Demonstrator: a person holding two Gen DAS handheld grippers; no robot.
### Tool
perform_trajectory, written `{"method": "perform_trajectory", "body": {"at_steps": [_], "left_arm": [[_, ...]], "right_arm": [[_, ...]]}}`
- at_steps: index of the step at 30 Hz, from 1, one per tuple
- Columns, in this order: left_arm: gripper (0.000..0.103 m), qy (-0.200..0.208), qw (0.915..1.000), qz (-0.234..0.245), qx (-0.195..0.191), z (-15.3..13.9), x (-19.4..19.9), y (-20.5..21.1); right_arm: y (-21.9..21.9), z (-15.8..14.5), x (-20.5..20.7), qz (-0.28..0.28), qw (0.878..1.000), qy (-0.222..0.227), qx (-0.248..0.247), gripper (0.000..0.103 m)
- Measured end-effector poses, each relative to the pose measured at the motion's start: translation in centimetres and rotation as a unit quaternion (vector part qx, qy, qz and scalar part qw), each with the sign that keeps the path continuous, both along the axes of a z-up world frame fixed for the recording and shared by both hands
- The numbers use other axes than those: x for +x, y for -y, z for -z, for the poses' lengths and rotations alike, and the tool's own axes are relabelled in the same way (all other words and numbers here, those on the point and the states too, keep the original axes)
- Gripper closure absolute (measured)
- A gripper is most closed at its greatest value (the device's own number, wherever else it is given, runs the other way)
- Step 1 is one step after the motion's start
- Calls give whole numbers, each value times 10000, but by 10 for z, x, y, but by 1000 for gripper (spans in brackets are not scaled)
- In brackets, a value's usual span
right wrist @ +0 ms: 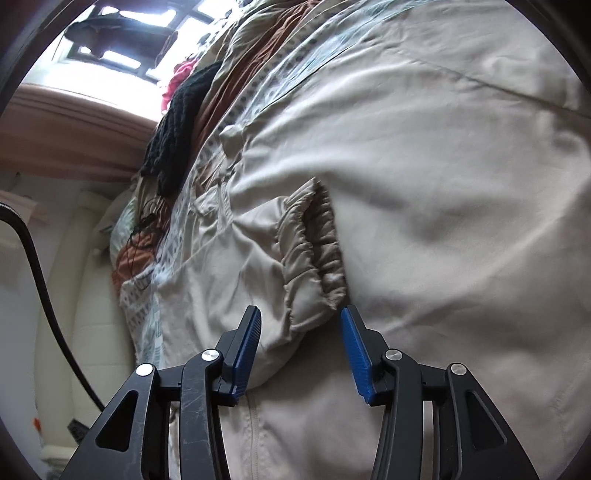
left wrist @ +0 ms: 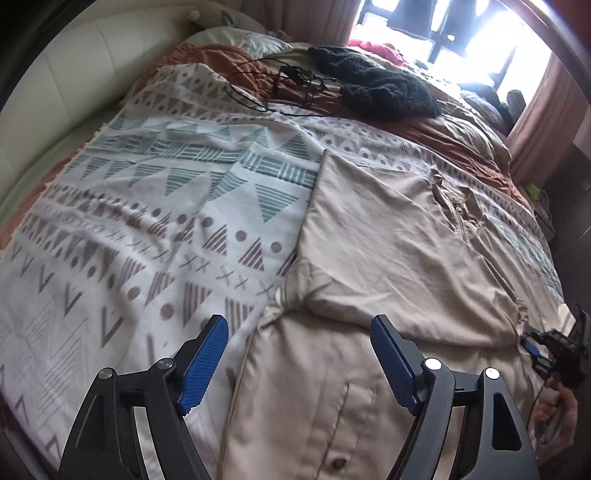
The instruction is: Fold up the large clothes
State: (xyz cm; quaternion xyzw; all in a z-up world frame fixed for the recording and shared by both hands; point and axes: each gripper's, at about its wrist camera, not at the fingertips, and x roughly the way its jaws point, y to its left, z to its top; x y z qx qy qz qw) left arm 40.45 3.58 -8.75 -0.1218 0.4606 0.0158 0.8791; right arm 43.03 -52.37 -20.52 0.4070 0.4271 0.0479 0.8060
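Beige jacket (left wrist: 388, 251) on bed: sleeve folded across; left gripper (left wrist: 299, 354) spread, empty; right gripper (right wrist: 301, 350) part-spread, unclamped around cuff (right wrist: 314, 251); smooth fold before next pinch.

Blown-out window (left wrist: 461, 33) backlight; fisheye-warped edges, slight motion blur.

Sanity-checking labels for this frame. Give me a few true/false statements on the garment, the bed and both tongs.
1. The left tongs stand open with nothing between the pads. True.
2. The beige garment lies on a plain red blanket. False: it lies on a white blanket with a geometric pattern.
3. The right tongs are clamped on the elastic cuff. False: the pads stand apart, with the cuff just ahead of them.
4. A dark knitted item lies at the far end of the bed, apart from the beige garment. True.
5. A black cable lies beside the knitted item. True.
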Motion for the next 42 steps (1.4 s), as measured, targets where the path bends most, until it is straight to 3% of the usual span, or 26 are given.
{"method": "perform_trajectory", "body": {"at_steps": [1, 2, 7, 11, 14, 17, 20, 24, 32, 42], "left_arm": [[23, -9, 10000, -64, -4, -4, -7, -1], [23, 0, 9999, -115, -28, -8, -15, -3], [23, 130, 9995, -279, 2, -26, -49, -11], [23, 193, 9993, -305, 56, -41, -71, -14], [20, 271, 9991, -332, 33, -53, -83, -16], [12, 388, 9985, -392, -19, -64, -89, -16], [10, 475, 9980, -410, -78, -75, -94, -15], [8, 566, 9978, -343, -87, -84, -95, -5], [8, 698, 9974, -33, -188, -96, -93, 28], [8, 913, 9955, 258, -79, -98, -79, 77]], "right_arm": [[-2, 3, 4, -4, 9999, -39, -107, 68], [-2, 6, 6, -19, 9999, -33, -113, 79], [3, 14, 9, -27, 9999, -40, 99, 82], [8, 4, 1, 4, 9999, 39, -118, 66], [14, -9, -9, -11, 9997, 214, -102, 61], [21, -26, -21, -10, 9986, 427, -301, 40], [30, -43, -31, -48, 9968, 612, -510, 36], [51, -63, -54, 110, 9937, 839, -734, 18], [91, -96, -95, 400, 9869, 1189, -1015, 9], [155, -126, -121, 972, 9755, 1245, -1531, 9]]}}
